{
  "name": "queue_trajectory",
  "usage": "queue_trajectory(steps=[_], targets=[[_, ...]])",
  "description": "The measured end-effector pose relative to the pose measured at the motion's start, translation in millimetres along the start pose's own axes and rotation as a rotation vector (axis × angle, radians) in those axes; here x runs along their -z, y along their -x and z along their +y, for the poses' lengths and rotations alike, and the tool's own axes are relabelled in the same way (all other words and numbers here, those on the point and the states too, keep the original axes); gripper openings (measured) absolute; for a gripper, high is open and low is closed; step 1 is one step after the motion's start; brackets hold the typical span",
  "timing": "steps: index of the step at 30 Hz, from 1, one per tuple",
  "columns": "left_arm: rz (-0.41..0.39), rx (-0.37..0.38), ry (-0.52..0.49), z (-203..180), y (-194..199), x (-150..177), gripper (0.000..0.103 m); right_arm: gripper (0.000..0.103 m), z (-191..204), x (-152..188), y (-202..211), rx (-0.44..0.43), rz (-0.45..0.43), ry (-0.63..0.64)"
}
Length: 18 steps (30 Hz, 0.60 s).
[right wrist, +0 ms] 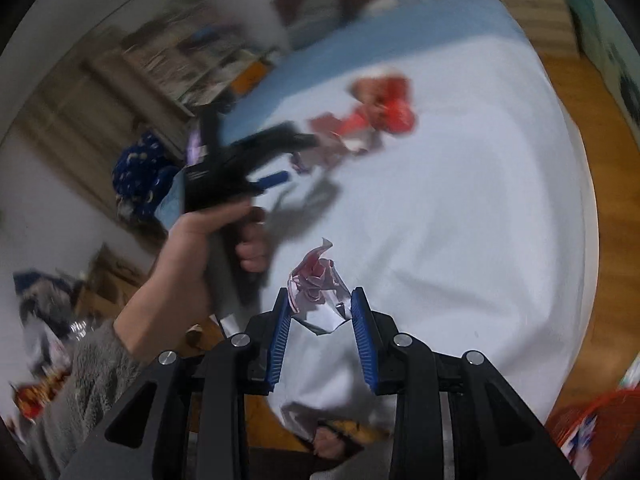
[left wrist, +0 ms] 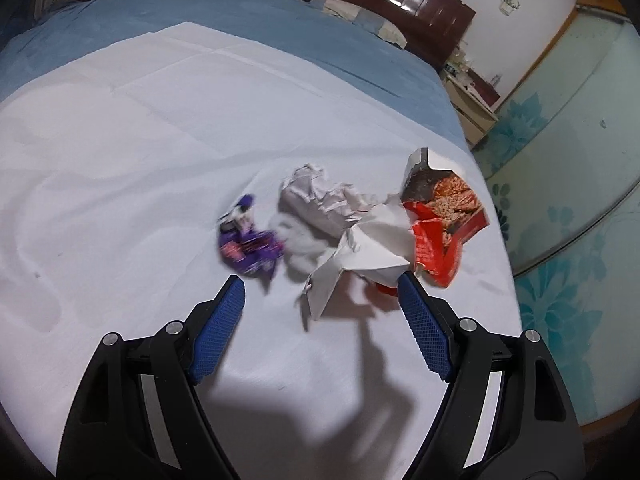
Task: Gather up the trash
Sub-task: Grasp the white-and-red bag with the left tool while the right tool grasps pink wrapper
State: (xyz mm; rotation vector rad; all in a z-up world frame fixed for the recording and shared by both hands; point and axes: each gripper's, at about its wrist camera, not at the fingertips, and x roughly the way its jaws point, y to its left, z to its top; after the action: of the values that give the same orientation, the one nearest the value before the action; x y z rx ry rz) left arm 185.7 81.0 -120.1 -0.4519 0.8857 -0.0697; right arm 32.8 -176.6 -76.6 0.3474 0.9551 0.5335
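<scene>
On a white sheet (left wrist: 120,152) over a bed lies a small heap of trash: a purple wrapper (left wrist: 250,240), crumpled white paper (left wrist: 320,208) and a torn red snack packet (left wrist: 448,216). My left gripper (left wrist: 322,284) hovers open just short of the heap, its blue pads on either side of a white paper scrap (left wrist: 360,256) without touching it. My right gripper (right wrist: 320,300) is shut on a crumpled silver and pink wrapper (right wrist: 320,296), held above the sheet. In the right wrist view a hand (right wrist: 192,248) holds the left gripper (right wrist: 288,156) near the blurred red heap (right wrist: 384,108).
Beyond the white sheet is a blue bedcover (left wrist: 240,12) and a dark wooden headboard (left wrist: 420,4). A wooden floor (right wrist: 600,160) runs along the bed's right edge. A red container (right wrist: 592,432) with litter shows at the bottom right corner. Shelves (right wrist: 192,60) stand at the left.
</scene>
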Motion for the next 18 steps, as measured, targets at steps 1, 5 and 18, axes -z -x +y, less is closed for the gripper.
queue_trajectory(steps=[1,5,18], targets=[[-0.003,0.011,0.004,-3,0,-1,0.078,0.032,-2,1,-1,0.004,0.008,-0.012],[-0.010,0.036,-0.025,-18,-3,-1,0.072,0.032,1,5,-1,0.012,0.004,-0.002],[0.063,0.020,0.010,-32,-37,11,0.036,0.032,17,6,-6,0.023,-0.002,0.020]])
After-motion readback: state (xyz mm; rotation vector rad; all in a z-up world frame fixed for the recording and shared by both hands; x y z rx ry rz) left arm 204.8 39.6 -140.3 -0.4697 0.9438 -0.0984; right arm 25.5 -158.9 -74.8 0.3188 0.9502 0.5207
